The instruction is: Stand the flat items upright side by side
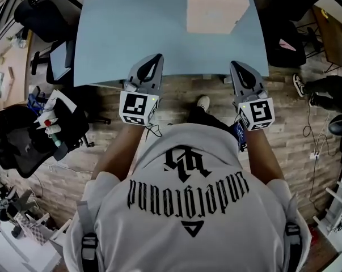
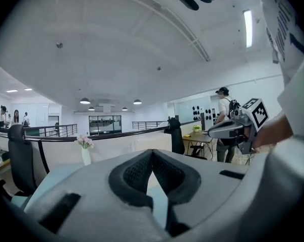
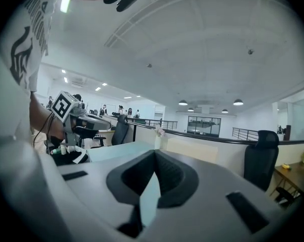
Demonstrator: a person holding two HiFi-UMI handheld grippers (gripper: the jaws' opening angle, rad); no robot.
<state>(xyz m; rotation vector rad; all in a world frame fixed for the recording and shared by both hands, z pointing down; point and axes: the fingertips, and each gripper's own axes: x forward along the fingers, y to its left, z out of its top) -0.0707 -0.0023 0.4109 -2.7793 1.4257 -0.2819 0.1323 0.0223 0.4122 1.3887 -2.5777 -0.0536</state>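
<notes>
Your left gripper (image 1: 155,60) and right gripper (image 1: 237,67) hang over the near edge of the tabletop (image 1: 131,33). Each has its jaws pressed together with nothing between them. The one container, a cardboard box (image 1: 216,9), stands at the tabletop's far side, right of the middle and well apart from both grippers. You cannot tell from here what it holds.
</notes>
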